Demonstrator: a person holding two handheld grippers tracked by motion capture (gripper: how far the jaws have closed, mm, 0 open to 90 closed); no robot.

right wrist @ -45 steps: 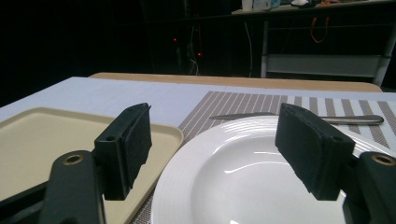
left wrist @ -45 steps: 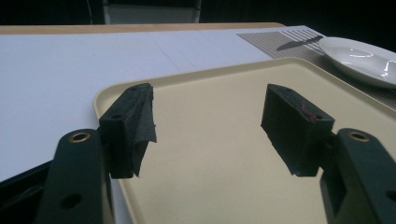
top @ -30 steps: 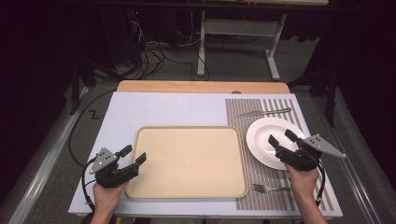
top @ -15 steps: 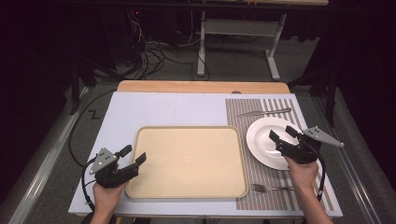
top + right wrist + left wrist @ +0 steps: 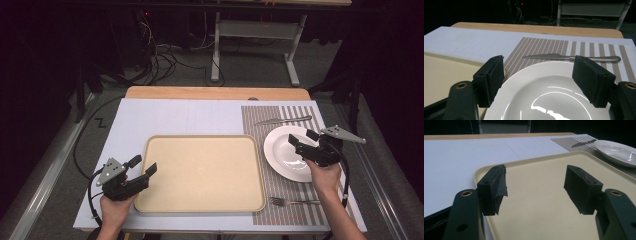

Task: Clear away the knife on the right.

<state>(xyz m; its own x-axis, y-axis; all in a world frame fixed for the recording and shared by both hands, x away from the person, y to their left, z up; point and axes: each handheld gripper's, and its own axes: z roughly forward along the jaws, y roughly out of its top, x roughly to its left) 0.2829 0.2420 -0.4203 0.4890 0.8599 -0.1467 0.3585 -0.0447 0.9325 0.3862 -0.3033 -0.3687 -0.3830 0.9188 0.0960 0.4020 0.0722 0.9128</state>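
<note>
A beige tray (image 5: 202, 172) lies mid-table, its near left corner (image 5: 544, 195) between the jaws of my left gripper (image 5: 142, 166), which is open and holds nothing. A white plate (image 5: 289, 156) rests on the striped placemat (image 5: 280, 117) to the tray's right. My right gripper (image 5: 302, 138) hovers open over the plate's right side, jaws pointing left across the plate (image 5: 549, 100). Beyond the plate lies a knife (image 5: 283, 120), seen again as the knife (image 5: 571, 57) between the right jaws. A fork (image 5: 294, 202) sits at the placemat's near edge.
The table's top is a white board (image 5: 190, 115) with a wooden strip (image 5: 215, 93) along the far edge. A black cable (image 5: 82, 145) trails off the left side. Floor cables and a metal stand (image 5: 255, 35) lie beyond the table.
My right gripper has moved forward and a little right over the plate's right side. The left gripper has stayed at the tray's near left corner.
</note>
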